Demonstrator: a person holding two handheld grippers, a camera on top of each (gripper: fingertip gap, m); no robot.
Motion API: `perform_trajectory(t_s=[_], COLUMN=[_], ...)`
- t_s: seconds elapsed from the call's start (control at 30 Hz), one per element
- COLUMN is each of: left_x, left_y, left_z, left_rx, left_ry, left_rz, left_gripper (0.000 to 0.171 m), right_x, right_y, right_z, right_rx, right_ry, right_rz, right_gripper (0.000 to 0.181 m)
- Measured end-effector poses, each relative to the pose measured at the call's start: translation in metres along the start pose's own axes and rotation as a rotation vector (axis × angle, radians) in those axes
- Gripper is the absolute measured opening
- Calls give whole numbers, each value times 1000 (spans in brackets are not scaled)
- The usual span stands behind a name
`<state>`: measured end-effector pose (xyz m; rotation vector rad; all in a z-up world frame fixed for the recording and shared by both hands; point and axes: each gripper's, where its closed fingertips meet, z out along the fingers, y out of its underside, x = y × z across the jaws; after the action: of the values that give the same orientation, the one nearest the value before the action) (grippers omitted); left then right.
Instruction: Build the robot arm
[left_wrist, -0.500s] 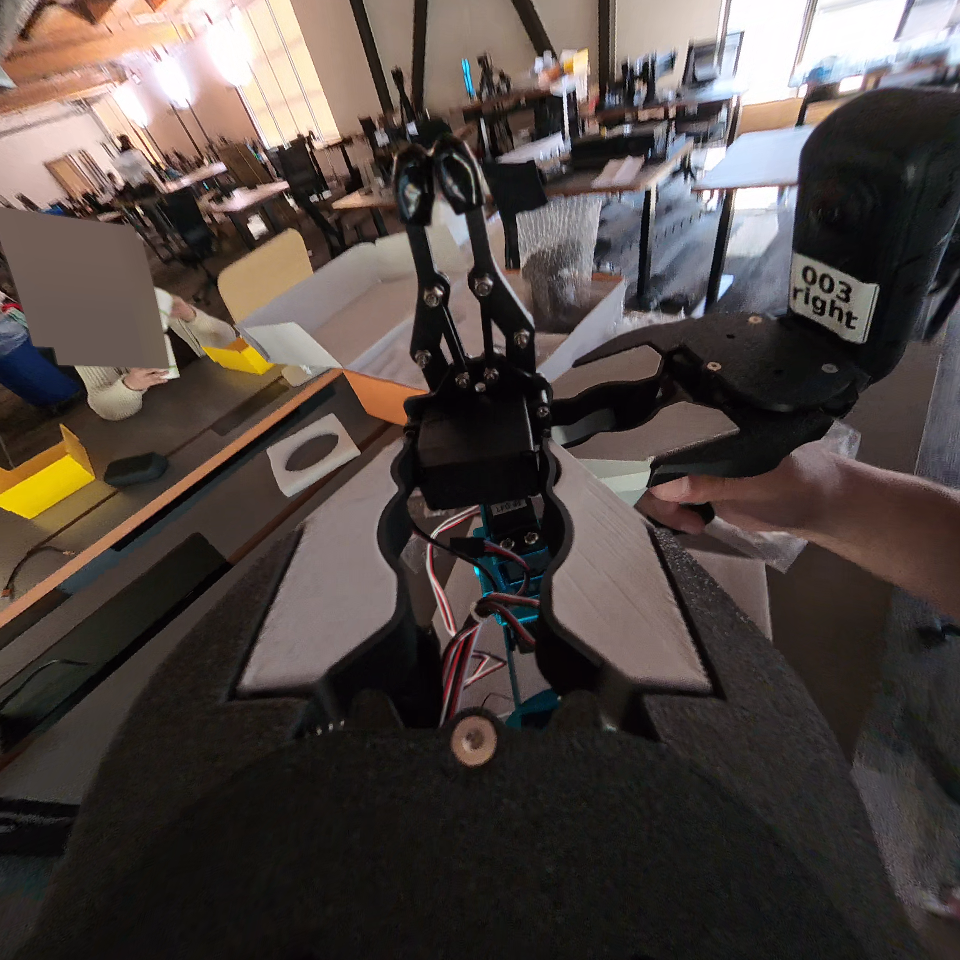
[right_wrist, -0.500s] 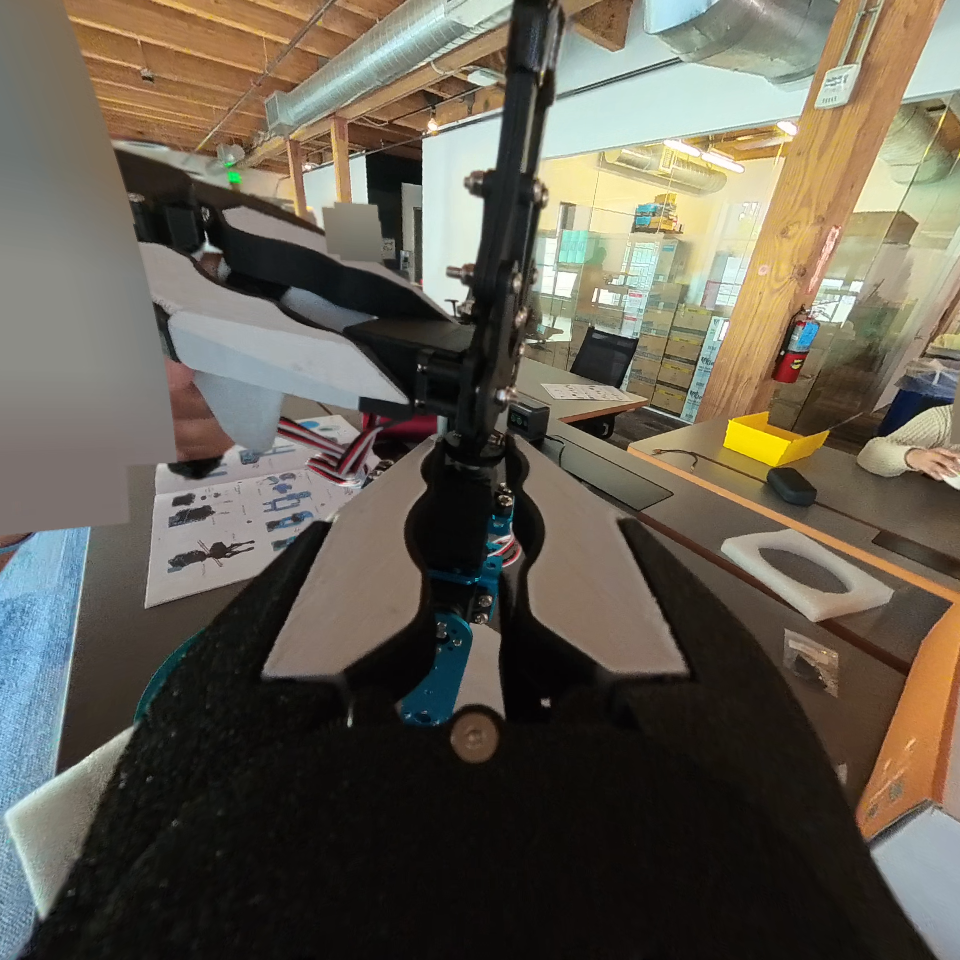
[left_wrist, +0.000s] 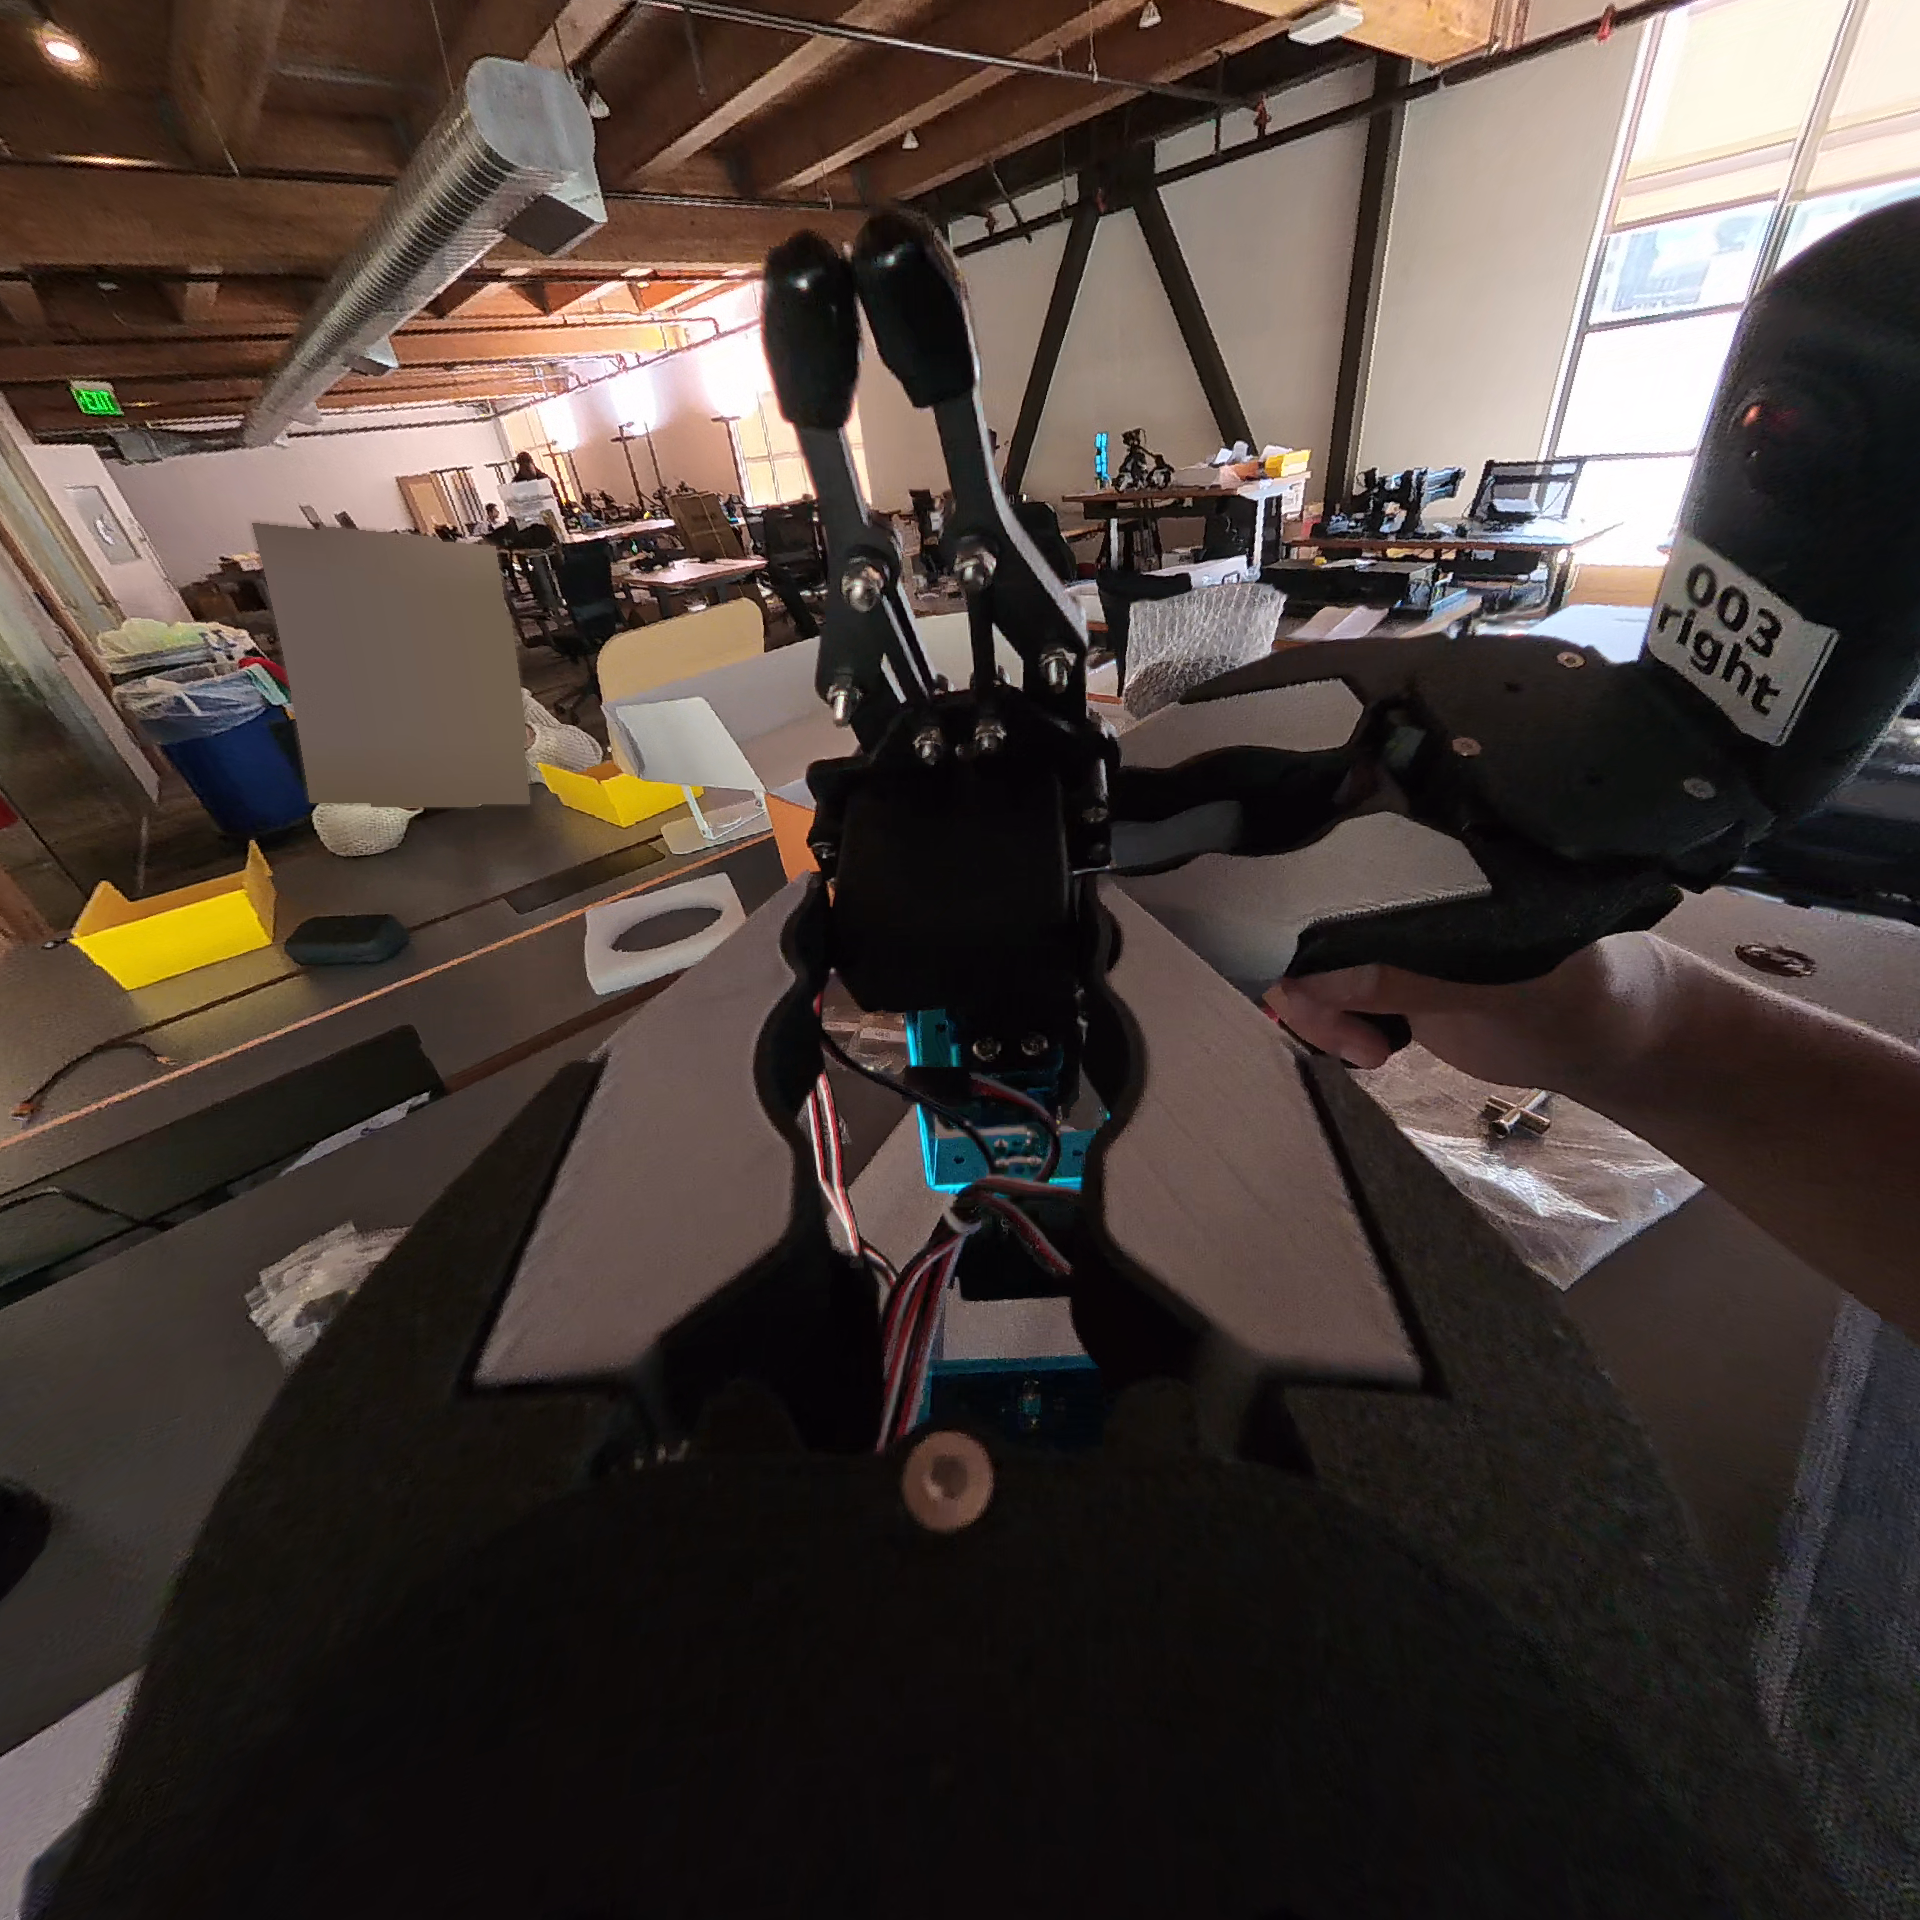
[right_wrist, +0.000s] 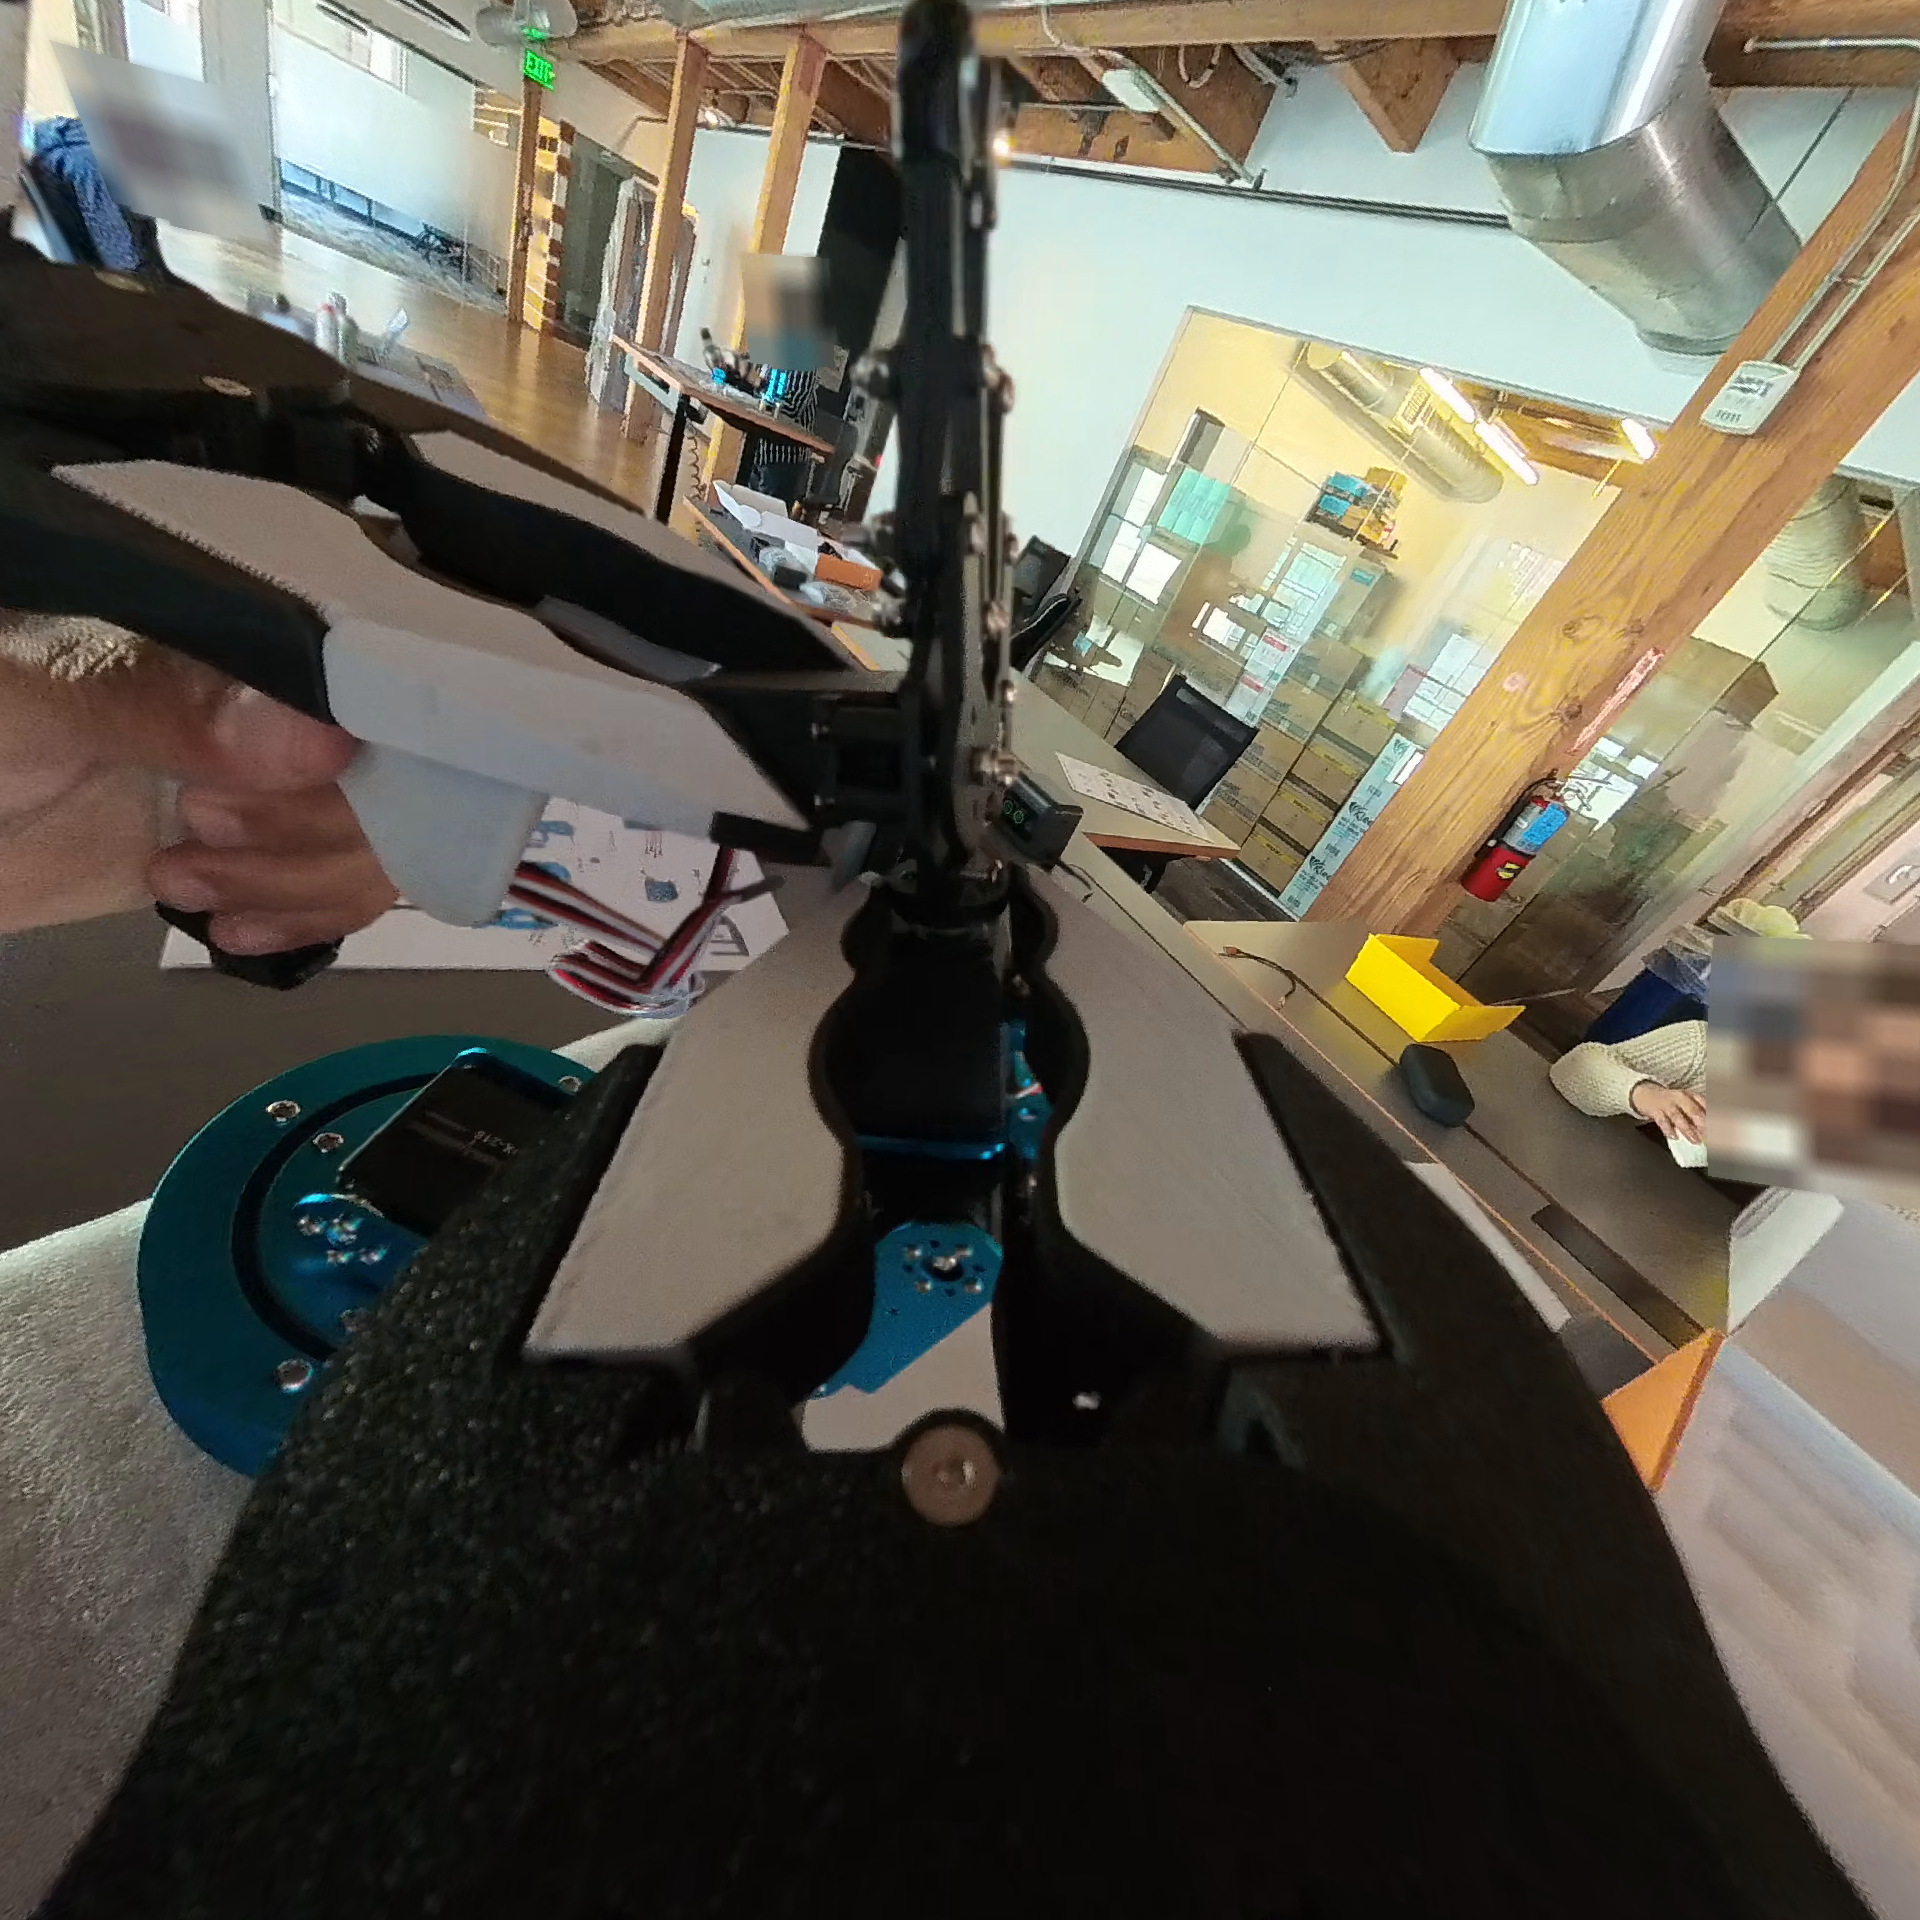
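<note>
Plainly, both grippers are clamped on the same thing, a small black robot arm (left_wrist: 977, 582) with blue metal brackets. The left gripper (left_wrist: 961, 935) pinches its black servo body from one side, and the right gripper (right_wrist: 945, 935) grips the same body square-on from another side. The arm's two-fingered claw points up toward the ceiling. A blue round base (right_wrist: 208, 1278) lies low to my left in the right wrist view, on something pale on the desk (right_wrist: 83, 1039); I cannot tell whether the arm is joined to it. To hold this well, I judge that both squeezes should be even and the two wrists should move as one, since any twist between them would load the thin linkage. The striped servo wires (left_wrist: 914, 1299) hang loose between the left fingers, so I'd mind not to pinch them. As for writing, the right gripper bears a white sticker (left_wrist: 1730, 649) with black print, a green sign (left_wrist: 96, 399) glows near the ceiling, and a printed sheet (right_wrist: 644, 894) lies on the desk.
</note>
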<state>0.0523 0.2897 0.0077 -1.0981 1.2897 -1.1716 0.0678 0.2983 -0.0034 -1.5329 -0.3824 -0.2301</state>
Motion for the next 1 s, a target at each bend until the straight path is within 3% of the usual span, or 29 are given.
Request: perform_trajectory(t_s=[0.23, 0.57, 0.7, 0.87, 0.93, 1.0], left_x=[0, 11, 12, 12, 12, 12], left_y=[25, 66, 71, 73, 73, 74], left_z=[-2, -3, -5, -13, -19, -27], left_rx=[-39, -165, -157, -129, -121, -117], left_ry=[4, -11, -10, 2, 11, 12], left_rz=[-73, -112, -93, -88, -94, -97], left_gripper=[47, 45, 46, 46, 46, 46], right_x=[-8, -19, -7, 27, 37, 23], right_y=[10, 31, 33, 39, 50, 75], right_z=[2, -16, -24, -35, -40, -38], right_rx=[-4, -18, 8, 69, 82, -16], right_ry=[-66, -385, -431, -369, -386, -480], right_rz=[23, 53, 206, 479, 600, 668], right_gripper=[22, 36, 35, 44, 49, 62])
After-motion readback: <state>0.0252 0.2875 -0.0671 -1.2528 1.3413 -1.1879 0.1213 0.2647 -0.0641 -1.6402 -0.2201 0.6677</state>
